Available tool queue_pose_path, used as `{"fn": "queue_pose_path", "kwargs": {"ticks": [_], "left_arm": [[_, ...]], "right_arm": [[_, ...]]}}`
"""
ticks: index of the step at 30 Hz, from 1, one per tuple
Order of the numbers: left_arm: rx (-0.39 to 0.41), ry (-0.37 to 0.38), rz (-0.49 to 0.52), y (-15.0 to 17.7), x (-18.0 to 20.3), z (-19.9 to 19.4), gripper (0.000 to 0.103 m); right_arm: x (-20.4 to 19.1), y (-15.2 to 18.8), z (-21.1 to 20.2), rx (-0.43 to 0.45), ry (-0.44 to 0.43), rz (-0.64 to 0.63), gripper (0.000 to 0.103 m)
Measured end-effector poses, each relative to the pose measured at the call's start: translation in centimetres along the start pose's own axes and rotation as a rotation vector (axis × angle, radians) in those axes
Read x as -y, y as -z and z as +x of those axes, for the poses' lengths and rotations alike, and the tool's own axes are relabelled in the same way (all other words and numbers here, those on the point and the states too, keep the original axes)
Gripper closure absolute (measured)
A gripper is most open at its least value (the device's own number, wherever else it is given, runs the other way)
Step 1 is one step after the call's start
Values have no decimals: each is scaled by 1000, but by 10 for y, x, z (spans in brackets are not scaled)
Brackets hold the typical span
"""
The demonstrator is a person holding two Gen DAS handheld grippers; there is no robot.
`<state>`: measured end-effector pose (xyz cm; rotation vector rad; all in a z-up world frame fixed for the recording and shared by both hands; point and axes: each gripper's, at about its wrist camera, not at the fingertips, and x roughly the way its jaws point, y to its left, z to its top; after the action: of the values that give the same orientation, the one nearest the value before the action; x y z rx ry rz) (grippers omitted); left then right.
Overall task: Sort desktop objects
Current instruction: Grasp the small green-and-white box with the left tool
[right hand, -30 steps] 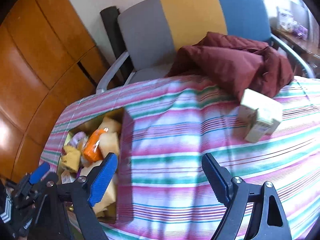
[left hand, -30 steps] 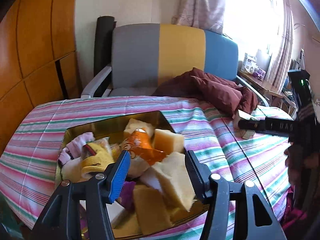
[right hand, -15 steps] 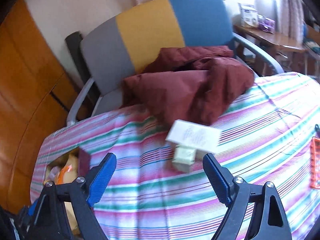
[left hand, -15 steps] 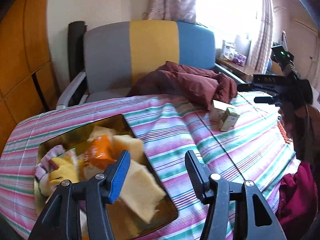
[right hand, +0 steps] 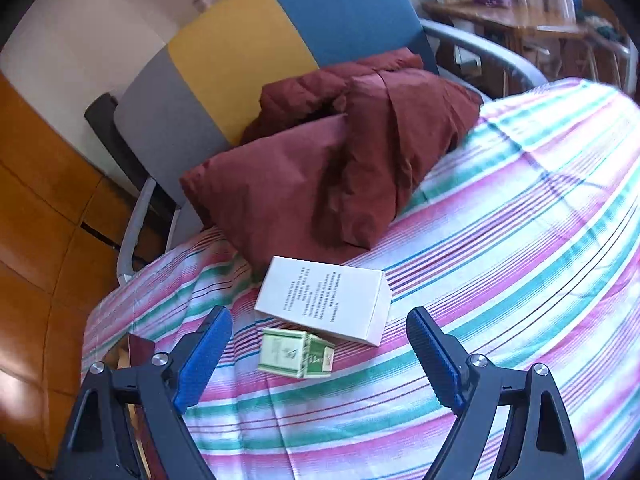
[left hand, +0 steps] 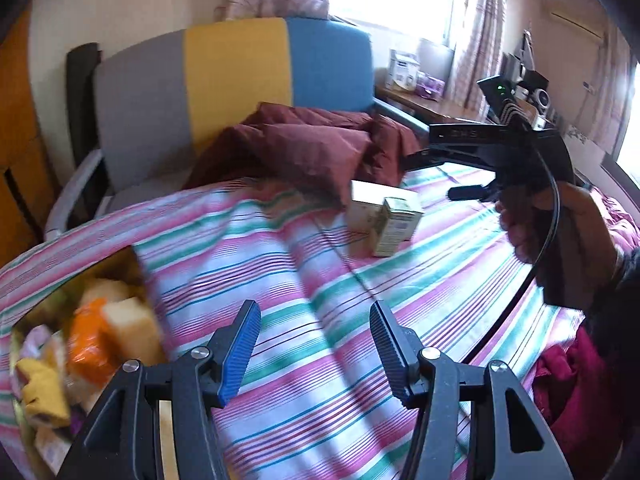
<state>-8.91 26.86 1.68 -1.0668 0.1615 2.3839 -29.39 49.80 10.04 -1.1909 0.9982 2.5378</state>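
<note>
Both grippers empty, jaws parted. Right gripper (right hand: 319,354) hovers over the small green box (right hand: 296,353), which touches the white box (right hand: 325,299) just below the maroon jacket (right hand: 340,160). Left gripper (left hand: 315,346) hovers well apart, beside the tray (left hand: 24,364).

The white box (right hand: 326,300) carries several columns of small dark print on its top face, too fine to read. The small green box (right hand: 297,353) shows a printed label with a figure, also illegible. Raised lettering on the right gripper (left hand: 460,135) is blurred
</note>
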Motion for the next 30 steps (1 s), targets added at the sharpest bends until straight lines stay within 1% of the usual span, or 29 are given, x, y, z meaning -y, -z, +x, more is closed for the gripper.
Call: {"fn": "queue_pose_path", "kwargs": {"ticks": [3,5,8,9,13,15,18,24,28,30], "left_arm": [[-21,26,4,-7,10,22,45],[-37,34,12,-12,16,38,45],[-55,54,18,-22,25,64,45],[-57,55,24,-24,27,70,45],[-80,84,31,-34,38,98,45],[-90,94,37,-38,44,111,45],[-97,101,49,-44,53,123,45],[-109,108,85,-52,68,143,45],[-117,89,94,-55,74,157,45],[-121,82,75,-57,73,165,45]], "right_arm": [[18,3,7,-19,-49,83,14],[26,1,5,-6,-50,115,14],[38,-2,0,5,-113,196,12],[41,-3,-1,9,-120,213,12],[48,-8,-1,22,-101,240,12],[50,-9,-1,21,-108,258,12],[52,-11,1,8,-111,260,12],[44,-13,4,-1,-76,214,12],[39,-14,5,-4,-69,189,11],[38,-14,4,-1,-65,183,11]]}}
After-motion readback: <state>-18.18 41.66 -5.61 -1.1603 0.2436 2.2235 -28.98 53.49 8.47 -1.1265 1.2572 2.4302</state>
